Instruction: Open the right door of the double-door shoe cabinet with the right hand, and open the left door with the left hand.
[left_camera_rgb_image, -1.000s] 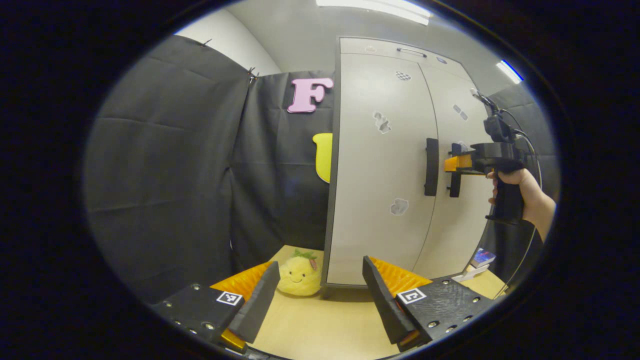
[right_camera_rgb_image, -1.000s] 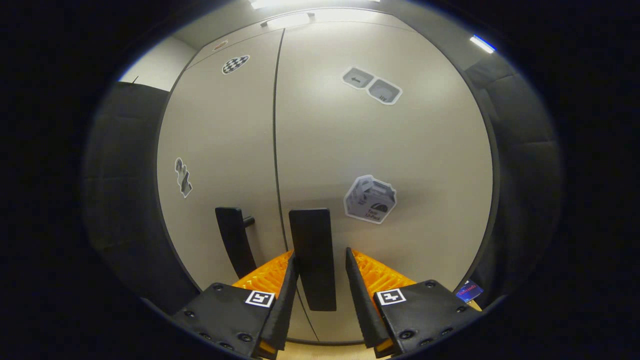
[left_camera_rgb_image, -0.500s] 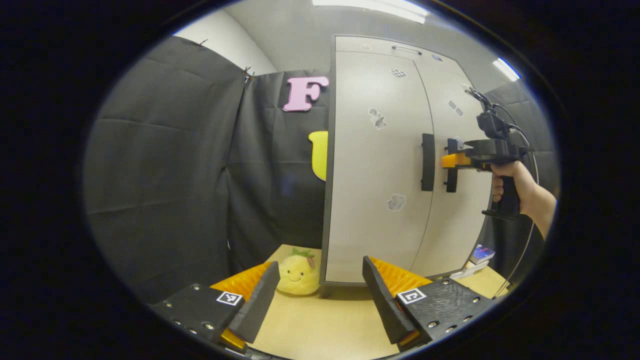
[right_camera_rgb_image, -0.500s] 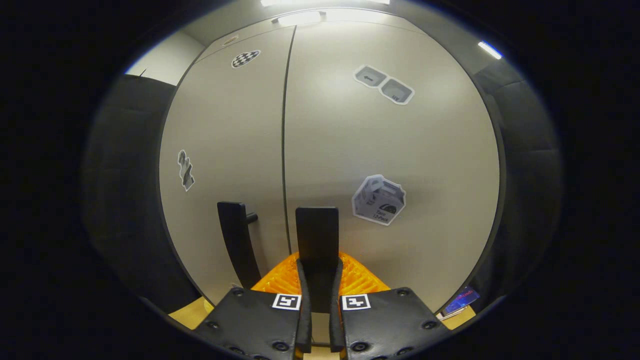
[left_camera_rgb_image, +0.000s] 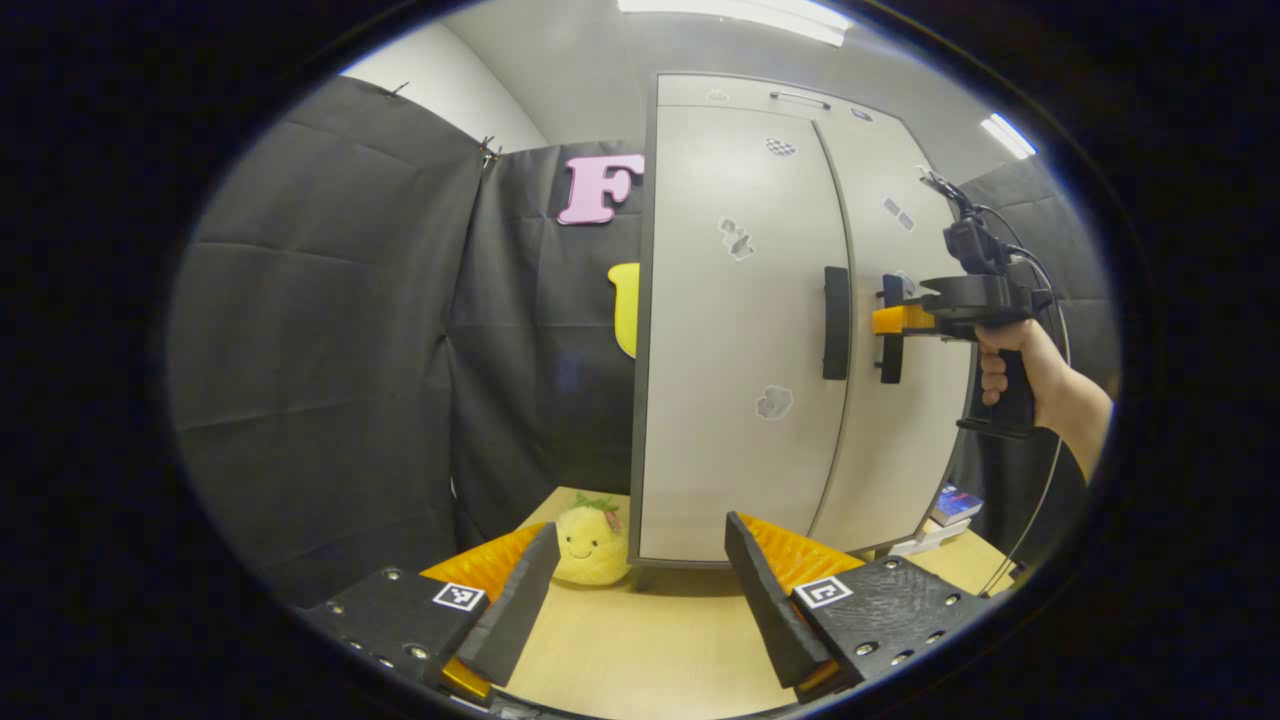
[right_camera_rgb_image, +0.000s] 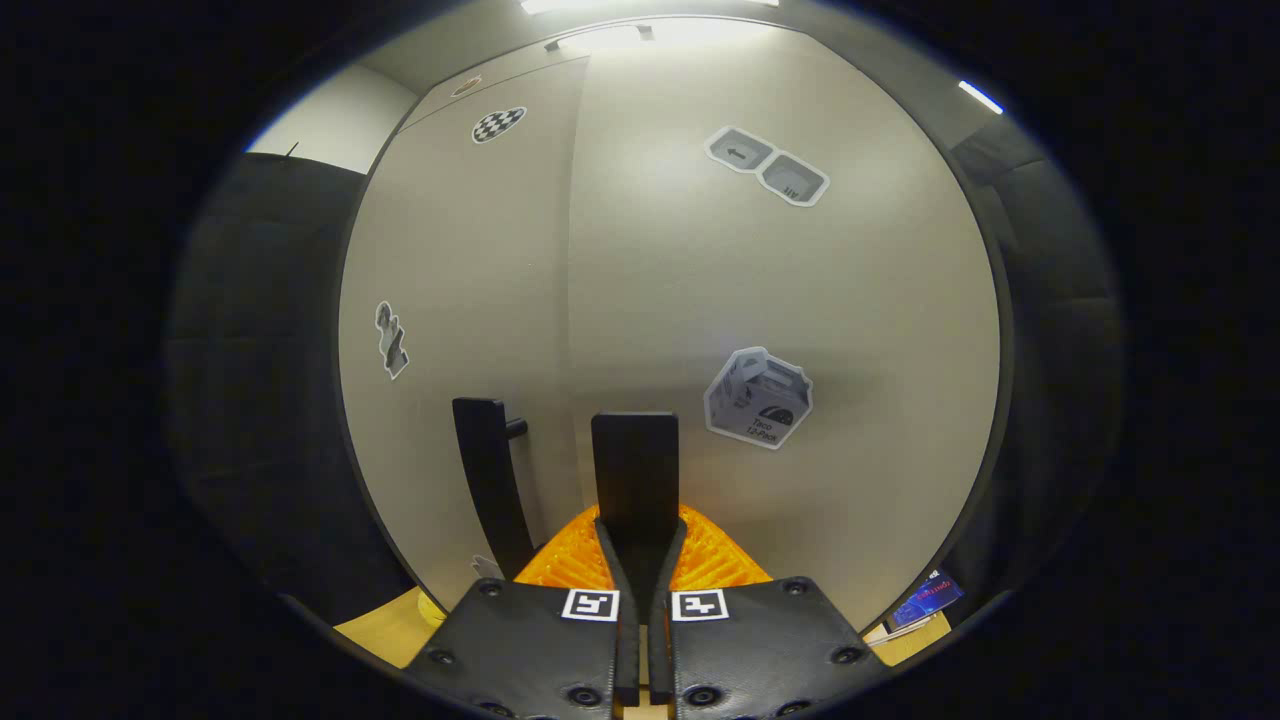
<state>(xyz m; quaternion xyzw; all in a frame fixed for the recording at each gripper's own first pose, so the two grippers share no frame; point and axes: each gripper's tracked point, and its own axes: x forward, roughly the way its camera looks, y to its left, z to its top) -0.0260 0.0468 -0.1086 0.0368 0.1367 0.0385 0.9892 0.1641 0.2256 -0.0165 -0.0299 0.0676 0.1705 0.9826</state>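
In the left gripper view, my left gripper (left_camera_rgb_image: 640, 590) was wide open above the wooden table (left_camera_rgb_image: 640, 660), holding nothing. The shoe cabinet (left_camera_rgb_image: 740, 330) stood ahead, a pineapple plush (left_camera_rgb_image: 588, 545) beside it. In the right gripper view, my right gripper (right_camera_rgb_image: 640, 590) squeezed the right door handle (right_camera_rgb_image: 634, 470).

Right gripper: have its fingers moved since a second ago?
Yes. The right gripper closed: its fingers, then spread either side of the right door's black bar handle, now clamp it. The hexagonal sticker beside it barely shifted.
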